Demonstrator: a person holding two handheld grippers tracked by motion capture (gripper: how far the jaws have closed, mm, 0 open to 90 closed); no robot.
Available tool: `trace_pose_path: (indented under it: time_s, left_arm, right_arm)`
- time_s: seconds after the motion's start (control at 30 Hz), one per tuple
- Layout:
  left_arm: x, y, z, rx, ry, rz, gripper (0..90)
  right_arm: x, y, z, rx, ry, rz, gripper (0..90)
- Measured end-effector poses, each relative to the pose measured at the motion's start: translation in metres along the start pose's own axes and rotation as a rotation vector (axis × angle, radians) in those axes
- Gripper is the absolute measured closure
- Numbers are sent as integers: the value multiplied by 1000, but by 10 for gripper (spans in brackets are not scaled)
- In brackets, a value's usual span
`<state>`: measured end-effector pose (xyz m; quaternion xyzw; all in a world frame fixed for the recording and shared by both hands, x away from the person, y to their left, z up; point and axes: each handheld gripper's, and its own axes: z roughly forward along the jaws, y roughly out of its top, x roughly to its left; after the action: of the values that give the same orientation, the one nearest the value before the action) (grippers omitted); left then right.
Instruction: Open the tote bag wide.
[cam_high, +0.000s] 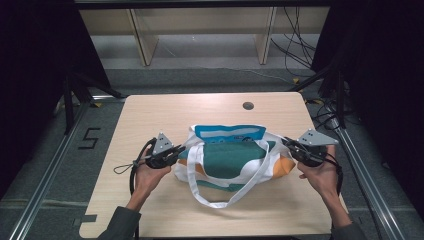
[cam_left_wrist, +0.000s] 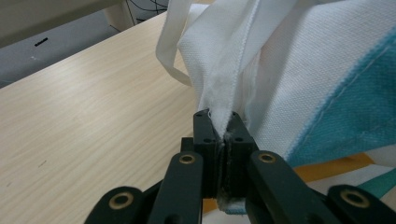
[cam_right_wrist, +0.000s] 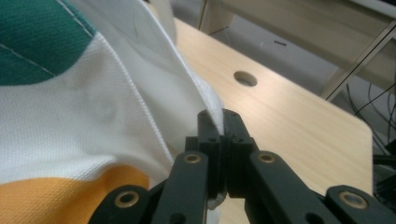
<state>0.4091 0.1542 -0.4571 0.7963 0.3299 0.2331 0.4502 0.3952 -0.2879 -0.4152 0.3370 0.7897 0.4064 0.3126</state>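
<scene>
Tote bag lies mid tabletop, handles toward person. Left claw clamped on bag's left edge, right claw clamped on right edge, both pinching white fabric.

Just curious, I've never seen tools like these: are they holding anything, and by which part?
Yes. Each hand-held gripper pinches the canvas tote bag by a side edge: the left hand-held gripper grips its white left edge, the right hand-held gripper its white right edge.
</scene>
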Motion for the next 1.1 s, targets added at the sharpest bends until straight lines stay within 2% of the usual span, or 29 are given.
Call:
trace_pose_path:
  time_s: [0.17,0.23,0.3,0.33,0.37,0.4,0.43,0.47,0.5,0.57,0.6,0.63,0.67,0.7,0.73,0.77,0.8,0.87,0.9,0.93,0.97,1.0,1.03,1.1]
  left_arm:
    - [-1,-4,4,19,-6,12,861]
    - [-4,-10,10,33,-15,16,862]
    - [-7,-16,18,94,-17,45,862]
    - [-7,-16,18,94,-17,45,862]
    - [-7,-25,25,127,-44,38,862]
    - [-7,-25,25,127,-44,38,862]
    - [-7,-31,29,127,-72,-1,862]
    - [-6,-34,32,132,-78,-10,864]
    - [-5,-34,33,131,-83,-10,863]
    - [-5,-33,33,133,-79,-6,863]
    - [-9,-34,36,132,-54,16,863]
    - [-8,-34,37,147,-55,51,863]
    - [-9,-37,41,146,-47,16,863]
    - [-9,-37,41,146,-47,16,863]
    - [-11,-39,44,159,-35,34,864]
    - [-11,-39,44,159,-35,34,864]
    - [-13,-37,43,176,-27,52,863]
    - [-11,-35,41,176,-26,52,859]
    - [-10,-34,37,169,-21,-4,789]
    - [-8,-33,33,161,-22,-11,763]
    - [-8,-33,33,161,-22,-11,741]
    - [-5,-28,22,155,-23,-16,695]
    - [-5,-28,22,155,-23,-16,641]
    - [2,-22,7,119,-2,-80,579]
  right_arm:
    - [5,-10,8,38,10,12,886]
    - [4,-12,10,51,18,-2,885]
    - [7,-19,17,81,22,-8,885]
    - [7,-19,17,81,22,-8,885]
    - [10,-28,25,117,30,-7,885]
    - [10,-30,28,135,38,-11,885]
    - [10,-30,28,135,38,-11,885]
    - [12,-40,38,177,46,-15,885]
    - [12,-43,41,184,47,-28,885]
    - [12,-45,44,188,51,-30,885]
    - [13,-48,47,194,57,-28,886]
    - [14,-49,48,206,62,-17,886]
    - [15,-51,51,203,61,-28,886]
    - [16,-54,53,214,68,-39,886]
    - [20,-57,56,240,81,-29,886]
    - [20,-57,56,240,81,-29,886]
    - [21,-58,60,232,82,-48,886]
    - [21,-58,59,232,83,-50,886]
    - [18,-57,57,227,76,-14,881]
    - [19,-56,55,235,82,12,874]
    - [19,-56,55,235,82,12,874]
    - [16,-53,52,216,76,27,810]
    - [14,-51,50,203,68,26,783]
    - [9,-46,44,188,39,60,738]
